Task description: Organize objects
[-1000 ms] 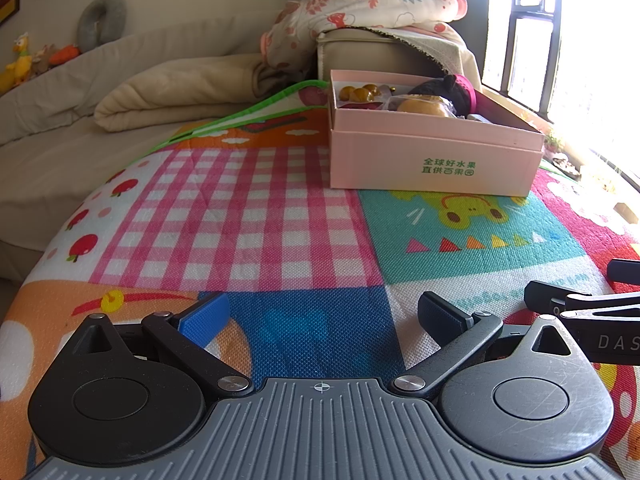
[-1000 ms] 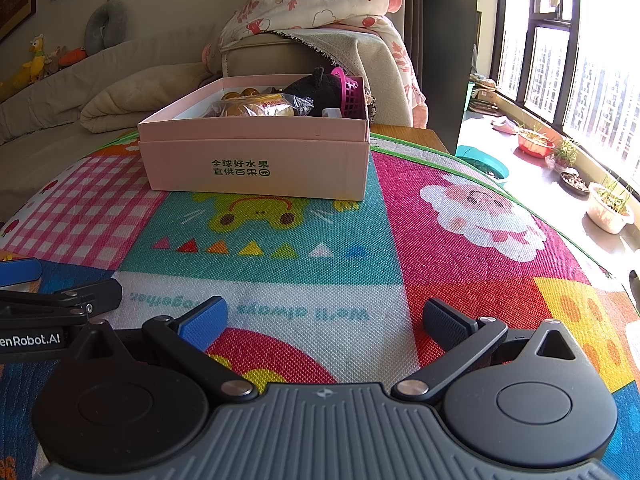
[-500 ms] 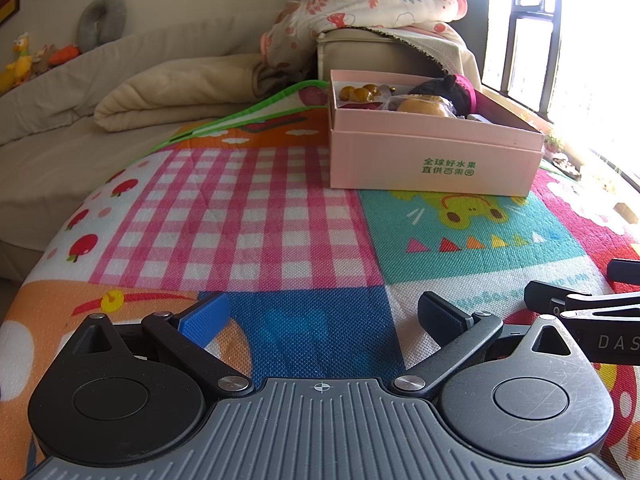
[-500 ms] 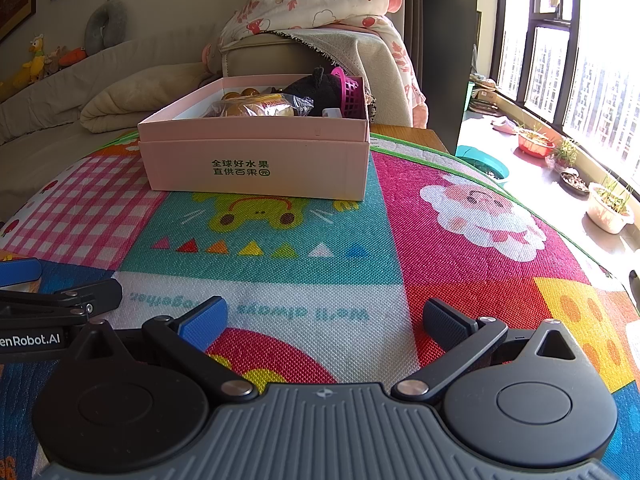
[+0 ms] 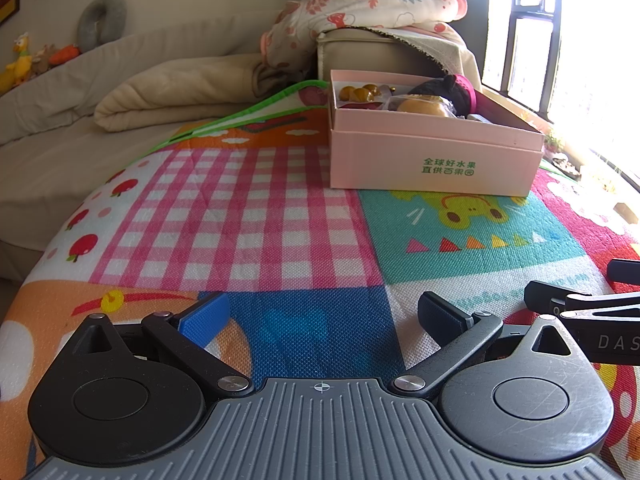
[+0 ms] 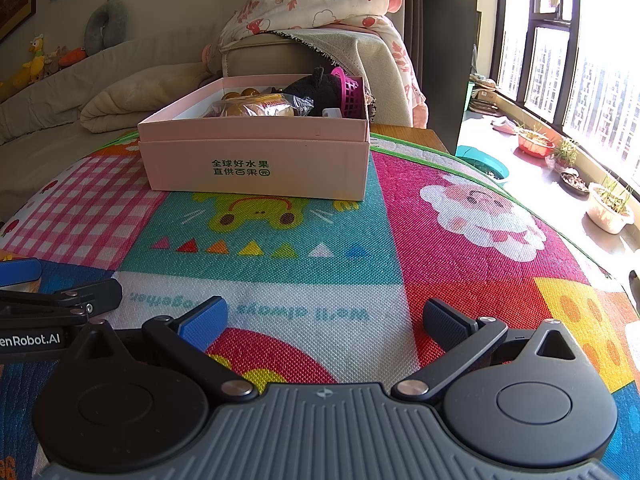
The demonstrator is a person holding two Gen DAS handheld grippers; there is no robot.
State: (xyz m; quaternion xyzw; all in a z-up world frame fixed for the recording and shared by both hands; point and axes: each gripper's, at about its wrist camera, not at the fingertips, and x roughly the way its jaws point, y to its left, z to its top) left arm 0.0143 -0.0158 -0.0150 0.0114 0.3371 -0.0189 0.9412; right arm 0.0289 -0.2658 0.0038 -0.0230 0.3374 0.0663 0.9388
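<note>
A pink cardboard box (image 5: 436,160) with green print stands on the colourful play mat (image 5: 256,216), also in the right wrist view (image 6: 256,164). It holds a wrapped bread (image 6: 256,109), small brown round items (image 5: 358,93), a black plush (image 6: 316,90) and a magenta basket (image 6: 350,90). My left gripper (image 5: 322,316) is open and empty, low over the mat, well short of the box. My right gripper (image 6: 326,320) is open and empty beside it, also short of the box.
A beige sofa with a folded cream blanket (image 5: 176,92) lies behind the mat. An armrest carries a floral quilt (image 6: 320,4). Plant pots (image 6: 608,208) and a window stand to the right. The mat's edge drops off at left and right.
</note>
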